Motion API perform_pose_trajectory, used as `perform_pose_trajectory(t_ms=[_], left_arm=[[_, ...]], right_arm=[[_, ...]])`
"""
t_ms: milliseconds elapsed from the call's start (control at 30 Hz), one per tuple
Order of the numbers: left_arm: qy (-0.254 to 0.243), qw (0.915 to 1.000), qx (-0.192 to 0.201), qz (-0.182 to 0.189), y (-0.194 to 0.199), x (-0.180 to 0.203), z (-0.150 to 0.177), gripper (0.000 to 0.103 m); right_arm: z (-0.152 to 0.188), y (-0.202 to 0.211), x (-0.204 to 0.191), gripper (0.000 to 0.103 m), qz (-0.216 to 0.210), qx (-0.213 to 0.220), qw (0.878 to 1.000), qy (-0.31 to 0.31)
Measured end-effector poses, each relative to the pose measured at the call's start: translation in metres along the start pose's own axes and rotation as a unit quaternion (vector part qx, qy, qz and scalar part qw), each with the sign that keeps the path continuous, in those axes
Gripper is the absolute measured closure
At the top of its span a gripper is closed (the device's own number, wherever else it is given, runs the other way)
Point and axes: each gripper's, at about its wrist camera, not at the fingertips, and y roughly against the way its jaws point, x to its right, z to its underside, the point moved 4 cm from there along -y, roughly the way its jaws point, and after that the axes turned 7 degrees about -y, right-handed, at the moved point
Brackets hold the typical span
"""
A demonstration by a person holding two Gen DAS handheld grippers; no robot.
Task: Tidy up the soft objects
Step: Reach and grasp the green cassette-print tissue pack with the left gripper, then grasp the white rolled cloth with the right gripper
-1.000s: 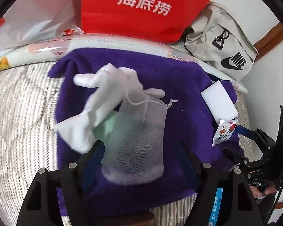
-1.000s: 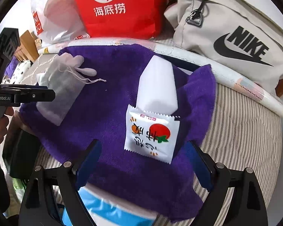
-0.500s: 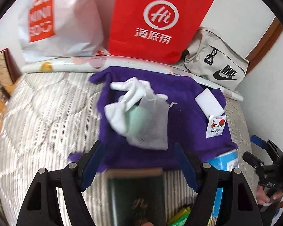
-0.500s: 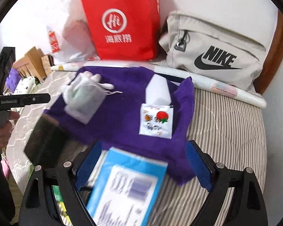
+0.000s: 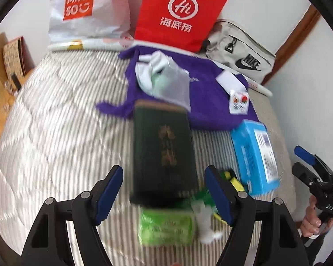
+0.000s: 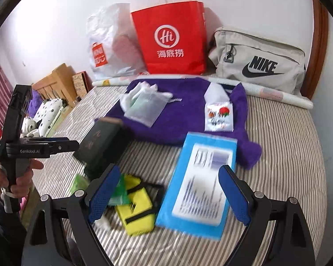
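A purple towel (image 5: 211,108) (image 6: 184,115) lies spread at the far side of the striped bed. On it rest a mesh drawstring pouch with white cloth (image 5: 173,84) (image 6: 144,107), a white foam block (image 5: 229,79) (image 6: 215,92) and a printed sachet (image 5: 238,103) (image 6: 218,117). My left gripper (image 5: 164,188) (image 6: 73,146) hangs open above a dark green box (image 5: 162,150) (image 6: 102,146), well back from the towel. My right gripper (image 6: 167,190) (image 5: 302,163) is open too, over a blue packet (image 6: 199,181) (image 5: 255,155). Neither holds anything.
Near the front edge lie a green packet (image 5: 166,228) and a yellow strapped item (image 6: 137,206). Against the wall stand a red paper bag (image 6: 171,37), a white plastic bag (image 6: 108,44) and a grey Nike bag (image 6: 259,62), with a rolled sheet (image 6: 277,95) before them. Wooden furniture (image 6: 55,79) is at the left.
Both grippers have drawn back from the towel and risen. The box, blue packet, green packet and yellow item have come into view. Jaws unchanged, both open.
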Motion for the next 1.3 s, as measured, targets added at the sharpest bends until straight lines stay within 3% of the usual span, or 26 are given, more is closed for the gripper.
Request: perform_pose_trajectory(t_ms=[167,367,567,800,967,1033,1133,1300], left_arm=[[-0.017,0.9993,-0.023,0.023,-0.005,0.008,0.045,0.028],[-0.055,0.9971,-0.046,0.027,-0.021,0.017,0.082,0.027],[-0.069,0.9969,-0.031,0.022,-0.022,0.014,0.082,0.024],[-0.075,0.9962,-0.043,0.005,-0.046,0.018,0.081,0.02],[-0.09,0.9957,-0.024,-0.008,-0.047,0.023,0.08,0.02],[-0.077,0.9969,-0.014,-0.009,-0.045,0.02,0.08,0.03],[-0.056,0.9984,0.0,-0.008,-0.035,0.01,0.082,0.031],[-0.05,0.9957,0.015,-0.077,-0.019,-0.013,0.089,0.031]], right_arm=[[0.038,0.0,-0.017,0.013,-0.029,-0.021,0.999,0.0],[0.072,-0.002,-0.024,0.013,-0.032,-0.037,0.999,-0.002],[0.091,-0.008,-0.02,0.013,-0.041,-0.058,0.997,-0.029],[0.104,-0.019,-0.026,0.013,-0.03,-0.07,0.997,-0.014],[0.112,-0.026,-0.027,0.013,-0.029,-0.079,0.996,-0.012],[0.116,-0.029,-0.028,0.013,-0.029,-0.081,0.996,-0.014],[0.122,-0.032,-0.032,0.013,-0.036,-0.081,0.996,-0.016],[0.129,-0.031,-0.054,0.015,-0.061,-0.063,0.996,0.003]])
